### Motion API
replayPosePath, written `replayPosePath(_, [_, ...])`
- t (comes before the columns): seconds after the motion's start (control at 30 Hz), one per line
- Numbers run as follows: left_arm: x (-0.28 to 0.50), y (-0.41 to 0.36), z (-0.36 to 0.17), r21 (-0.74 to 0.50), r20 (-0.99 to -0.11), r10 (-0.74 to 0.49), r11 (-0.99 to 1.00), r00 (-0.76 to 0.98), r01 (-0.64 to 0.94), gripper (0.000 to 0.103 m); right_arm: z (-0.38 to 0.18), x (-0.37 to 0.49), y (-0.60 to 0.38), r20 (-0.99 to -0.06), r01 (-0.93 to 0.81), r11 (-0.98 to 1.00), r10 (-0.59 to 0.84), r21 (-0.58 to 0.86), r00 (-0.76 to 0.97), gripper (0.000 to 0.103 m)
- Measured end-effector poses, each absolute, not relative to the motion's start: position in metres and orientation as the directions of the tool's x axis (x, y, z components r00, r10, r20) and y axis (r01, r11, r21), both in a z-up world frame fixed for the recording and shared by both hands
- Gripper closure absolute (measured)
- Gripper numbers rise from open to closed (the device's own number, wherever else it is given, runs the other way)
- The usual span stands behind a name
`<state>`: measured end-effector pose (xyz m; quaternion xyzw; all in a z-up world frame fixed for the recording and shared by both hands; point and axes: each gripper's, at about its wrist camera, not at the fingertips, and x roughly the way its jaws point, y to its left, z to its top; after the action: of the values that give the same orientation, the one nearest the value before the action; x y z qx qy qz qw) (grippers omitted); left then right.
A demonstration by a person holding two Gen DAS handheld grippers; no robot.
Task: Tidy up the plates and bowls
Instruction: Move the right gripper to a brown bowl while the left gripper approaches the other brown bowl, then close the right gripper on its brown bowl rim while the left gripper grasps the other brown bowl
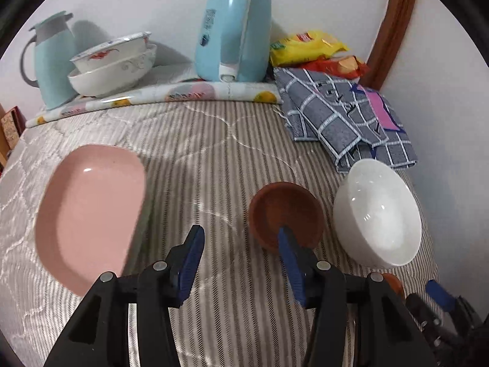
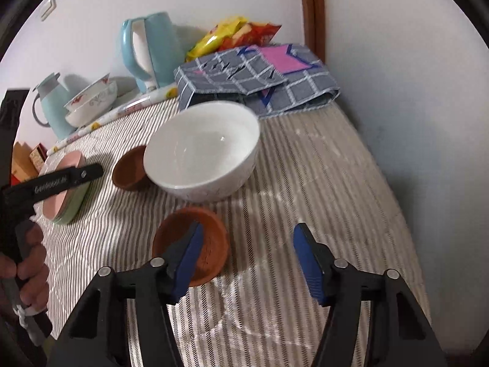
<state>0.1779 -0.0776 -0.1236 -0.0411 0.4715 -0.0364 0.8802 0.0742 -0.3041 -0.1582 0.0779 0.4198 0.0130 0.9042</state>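
Note:
A pink oval plate [image 1: 91,211] lies at the left on the striped cloth; in the right wrist view it [image 2: 68,165] sits on a green plate [image 2: 71,206]. A dark brown bowl [image 1: 285,211] stands mid-table, also seen in the right wrist view [image 2: 130,168]. A big white bowl [image 1: 377,212] stands to its right, also seen in the right wrist view [image 2: 201,150]. An orange-brown bowl [image 2: 191,246] lies nearer. My left gripper [image 1: 241,244] is open and empty, right finger over the dark bowl's near rim. My right gripper [image 2: 249,238] is open and empty, left finger over the orange-brown bowl.
Two stacked patterned white bowls [image 1: 113,64], a pale blue jug [image 1: 52,61] and a blue kettle [image 1: 233,30] stand at the back by the wall. A folded checked cloth [image 1: 345,116] and snack packets [image 1: 308,47] lie at the back right. A wall is close on the right [image 2: 412,122].

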Motion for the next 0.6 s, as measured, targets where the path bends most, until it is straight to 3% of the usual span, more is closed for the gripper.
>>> replayPosePath(0.13, [0.188, -0.083, -0.135, -0.117, -0.842, -0.107, 0.993, 0.530, 0.015, 0.055, -0.173, 0.081, -0.300, -0.787, 0.025, 0.990, 0.095, 0.138, 0.609, 0.052])
replayPosePath(0.3, [0.199, -0.088, -0.144, -0.113, -0.850, -0.105, 0.993, 0.517, 0.015, 0.055, -0.184, 0.086, -0.297, -0.798, 0.013, 0.989, 0.110, 0.146, 0.593, 0.052])
replayPosePath(0.33, [0.201, -0.088, -0.146, -0.113, -0.853, -0.105, 0.993, 0.511, 0.015, 0.056, -0.187, 0.087, -0.296, -0.802, 0.009, 0.989, 0.116, 0.150, 0.586, 0.052])
replayPosePath(0.4, [0.204, -0.089, -0.151, -0.128, -0.858, -0.123, 0.991, 0.500, 0.023, 0.069, -0.193, 0.089, -0.295, -0.810, 0.008, 0.989, 0.117, 0.148, 0.575, 0.052])
replayPosePath(0.6, [0.210, -0.087, -0.161, -0.141, -0.858, -0.126, 0.990, 0.498, 0.008, 0.070, -0.195, 0.088, -0.292, -0.792, 0.003, 0.993, 0.093, 0.119, 0.603, 0.052])
